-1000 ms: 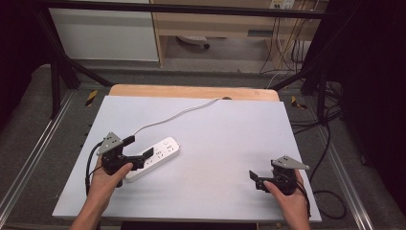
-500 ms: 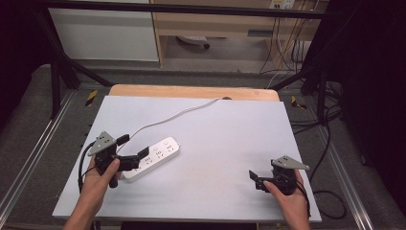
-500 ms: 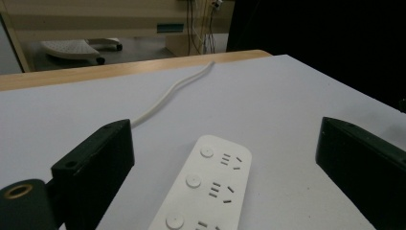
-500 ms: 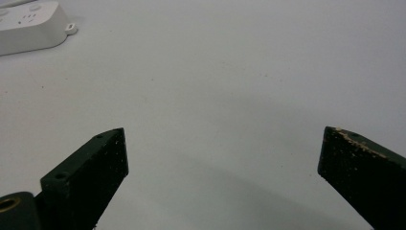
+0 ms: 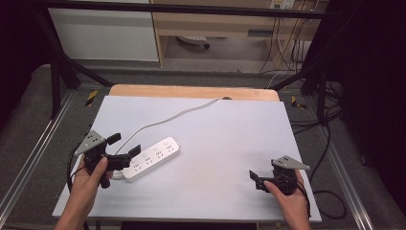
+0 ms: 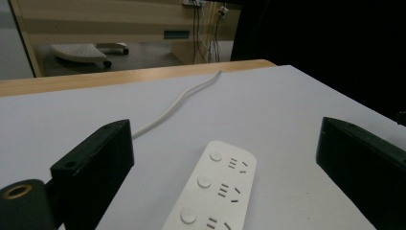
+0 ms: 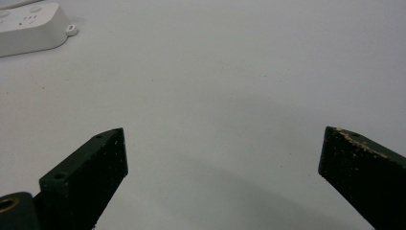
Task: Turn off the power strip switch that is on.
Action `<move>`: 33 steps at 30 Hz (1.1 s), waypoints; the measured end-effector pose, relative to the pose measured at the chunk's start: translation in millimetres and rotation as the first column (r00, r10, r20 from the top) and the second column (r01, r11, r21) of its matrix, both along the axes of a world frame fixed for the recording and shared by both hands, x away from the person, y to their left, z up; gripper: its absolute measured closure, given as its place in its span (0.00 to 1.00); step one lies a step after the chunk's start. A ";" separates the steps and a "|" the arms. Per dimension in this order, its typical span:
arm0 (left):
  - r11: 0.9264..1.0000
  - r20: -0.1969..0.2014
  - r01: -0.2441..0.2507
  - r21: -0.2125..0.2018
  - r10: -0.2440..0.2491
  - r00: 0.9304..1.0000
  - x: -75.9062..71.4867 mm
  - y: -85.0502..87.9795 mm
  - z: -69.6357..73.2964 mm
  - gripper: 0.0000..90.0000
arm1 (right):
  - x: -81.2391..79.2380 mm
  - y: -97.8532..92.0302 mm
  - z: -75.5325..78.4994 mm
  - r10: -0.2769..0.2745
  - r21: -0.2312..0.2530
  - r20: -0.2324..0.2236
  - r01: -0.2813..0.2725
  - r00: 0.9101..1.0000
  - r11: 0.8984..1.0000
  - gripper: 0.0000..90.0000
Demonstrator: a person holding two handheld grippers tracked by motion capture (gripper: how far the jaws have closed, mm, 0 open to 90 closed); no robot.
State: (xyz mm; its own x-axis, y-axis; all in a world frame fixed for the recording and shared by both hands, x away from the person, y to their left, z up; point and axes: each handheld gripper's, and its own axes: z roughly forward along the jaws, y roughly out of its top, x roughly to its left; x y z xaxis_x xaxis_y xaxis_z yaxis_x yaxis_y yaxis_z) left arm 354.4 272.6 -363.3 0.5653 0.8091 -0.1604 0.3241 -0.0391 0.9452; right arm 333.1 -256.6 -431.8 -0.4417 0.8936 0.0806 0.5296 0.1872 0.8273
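Note:
A white power strip [image 5: 152, 158] lies on the left half of the pale grey table [image 5: 230, 134], and its white cable [image 5: 167, 119] runs to the far edge. My left gripper [image 5: 125, 145] is at the strip's near-left end, open, and holds nothing. In the left gripper view the power strip [image 6: 215, 191] lies just ahead between the wide-apart jaws of the left gripper [image 6: 222, 125]. My right gripper [image 5: 255, 179] rests open near the front right corner. In the right gripper view the right gripper [image 7: 224, 132] has bare table between its jaws, with the strip's end [image 7: 28, 26] far off.
A wooden strip [image 5: 191, 91] borders the table's far edge, where the cable [image 6: 177, 103] drops off. Metal frame rails [image 5: 28, 163] run along both sides. Cabinets and loose wires [image 5: 287, 52] stand on the floor beyond.
My left hand and gripper have drawn back slightly to the left, off the strip's end. The strip and the right gripper have not moved.

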 end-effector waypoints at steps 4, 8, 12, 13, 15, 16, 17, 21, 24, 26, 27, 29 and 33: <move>1.000 0.008 -0.013 -0.002 0.013 1.000 -3.5 5.4 4.5 0.06 | 0.0 0.3 0.0 -0.002 0.002 0.001 0.002 1.000 1.000 0.04; 1.000 0.014 -0.022 -0.006 0.023 1.000 -8.1 12.8 7.7 0.06 | 0.0 0.8 0.0 0.001 -0.004 0.001 -0.001 1.000 1.000 0.04; 0.999 0.023 -0.044 -0.009 0.044 0.999 -12.7 20.7 10.9 0.06 | -0.3 1.2 0.9 0.005 0.000 0.005 -0.005 1.000 1.000 0.04; 0.999 0.024 -0.047 -0.008 0.047 0.999 -14.0 22.7 12.1 0.06 | -0.5 0.9 1.2 0.005 0.000 0.005 -0.005 1.000 1.000 0.04; 0.999 0.027 -0.048 -0.007 0.048 0.998 -16.3 25.6 13.8 0.06 | -0.4 0.1 1.2 0.004 0.001 0.010 -0.004 1.000 1.000 0.04; 0.999 0.028 -0.048 -0.005 0.048 0.998 -18.1 27.8 15.1 0.06 | -0.4 -0.4 1.1 0.003 0.001 0.010 -0.003 1.000 1.000 0.04; 0.999 0.031 -0.051 -0.006 0.051 0.998 -19.2 29.1 15.8 0.06 | -0.2 -0.5 0.8 0.002 0.001 0.008 -0.002 1.000 1.000 0.04; 0.998 0.039 -0.065 -0.011 0.065 0.997 -27.8 37.9 17.8 0.06 | -0.5 0.3 1.0 0.002 0.001 0.009 -0.002 1.000 1.000 0.04; 0.997 0.039 -0.069 -0.013 0.070 0.997 -33.6 43.0 17.4 0.06 | -0.8 0.7 1.4 0.001 0.002 0.009 -0.001 1.000 1.000 0.04; 0.997 0.038 -0.072 -0.013 0.073 0.997 -37.1 45.8 17.1 0.06 | -0.6 0.6 1.2 0.001 0.001 0.008 -0.001 1.000 1.000 0.04; 0.997 0.039 -0.074 -0.011 0.074 0.996 -38.6 46.9 16.9 0.06 | -0.3 0.4 1.0 0.002 -0.001 0.009 -0.002 1.000 1.000 0.04; 0.997 0.041 -0.075 -0.013 0.076 0.996 -41.1 49.2 17.0 0.06 | -0.2 0.3 0.9 0.002 -0.001 0.009 -0.002 1.000 1.000 0.04; 0.997 0.045 -0.082 -0.014 0.083 0.996 -43.8 53.1 17.5 0.06 | -0.7 -0.6 1.4 -0.001 0.006 0.008 0.001 1.000 1.000 0.04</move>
